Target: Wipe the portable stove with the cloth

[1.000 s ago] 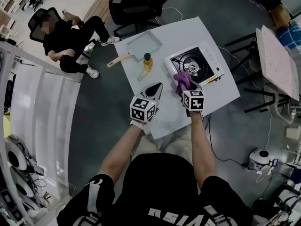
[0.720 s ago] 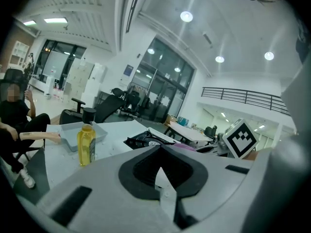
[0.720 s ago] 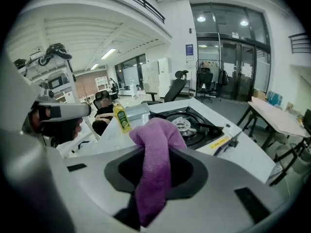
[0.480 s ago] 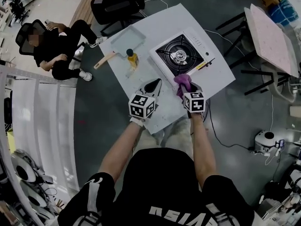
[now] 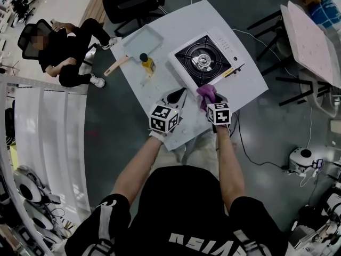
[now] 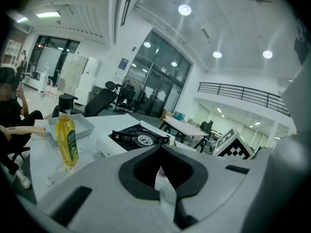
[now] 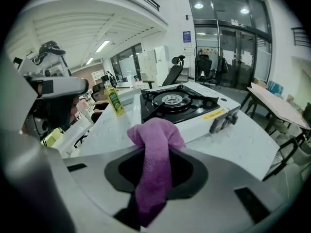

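The portable stove (image 5: 202,60), white with a black burner top, stands on the white table (image 5: 245,84). My right gripper (image 5: 209,96) is shut on a purple cloth (image 5: 205,92) and hangs just in front of the stove's near edge. In the right gripper view the cloth (image 7: 156,140) droops from the right gripper (image 7: 156,153), with the stove (image 7: 177,103) just ahead. My left gripper (image 5: 176,97) is shut with nothing in it, above the table left of the cloth. In the left gripper view the left gripper (image 6: 159,148) faces the stove (image 6: 138,139).
A yellow oil bottle (image 5: 145,63) stands left of the stove, with a grey square pan (image 5: 143,40) on a wooden handle behind it. A person (image 5: 66,47) sits on an office chair beyond the table's left side. Another table (image 5: 311,44) stands at the right.
The right gripper has drawn the cloth back off the stove's near corner, toward the table's front edge. The left gripper has moved back alongside it.
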`<action>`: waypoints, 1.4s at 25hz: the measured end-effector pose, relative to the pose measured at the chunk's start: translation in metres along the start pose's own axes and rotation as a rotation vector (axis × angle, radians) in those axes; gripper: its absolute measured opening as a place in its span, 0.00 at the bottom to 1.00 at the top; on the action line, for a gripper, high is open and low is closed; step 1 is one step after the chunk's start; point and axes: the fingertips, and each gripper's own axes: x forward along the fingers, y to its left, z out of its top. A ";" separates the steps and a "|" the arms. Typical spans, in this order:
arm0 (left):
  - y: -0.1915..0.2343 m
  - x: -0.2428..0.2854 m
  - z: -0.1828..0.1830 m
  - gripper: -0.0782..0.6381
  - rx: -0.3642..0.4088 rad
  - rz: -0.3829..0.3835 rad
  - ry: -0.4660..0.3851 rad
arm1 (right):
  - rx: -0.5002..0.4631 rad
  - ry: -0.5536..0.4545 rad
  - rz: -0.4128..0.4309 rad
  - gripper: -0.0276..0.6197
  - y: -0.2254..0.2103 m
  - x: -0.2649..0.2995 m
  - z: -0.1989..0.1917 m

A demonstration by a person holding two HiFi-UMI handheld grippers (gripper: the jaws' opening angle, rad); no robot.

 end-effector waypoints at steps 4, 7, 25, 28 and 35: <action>-0.006 0.017 0.003 0.12 0.000 0.001 0.004 | 0.010 0.007 -0.001 0.20 -0.020 0.004 0.002; -0.014 0.034 0.008 0.12 0.003 0.002 0.010 | 0.016 0.006 -0.004 0.20 -0.040 0.005 0.006; -0.058 0.153 0.036 0.12 -0.022 0.069 0.000 | -0.009 0.006 0.055 0.20 -0.166 0.015 0.045; -0.064 0.168 0.038 0.12 -0.024 0.078 -0.002 | -0.017 0.000 0.091 0.20 -0.177 0.016 0.050; -0.069 0.194 0.042 0.12 -0.028 0.129 -0.004 | -0.018 -0.018 0.166 0.20 -0.194 0.015 0.066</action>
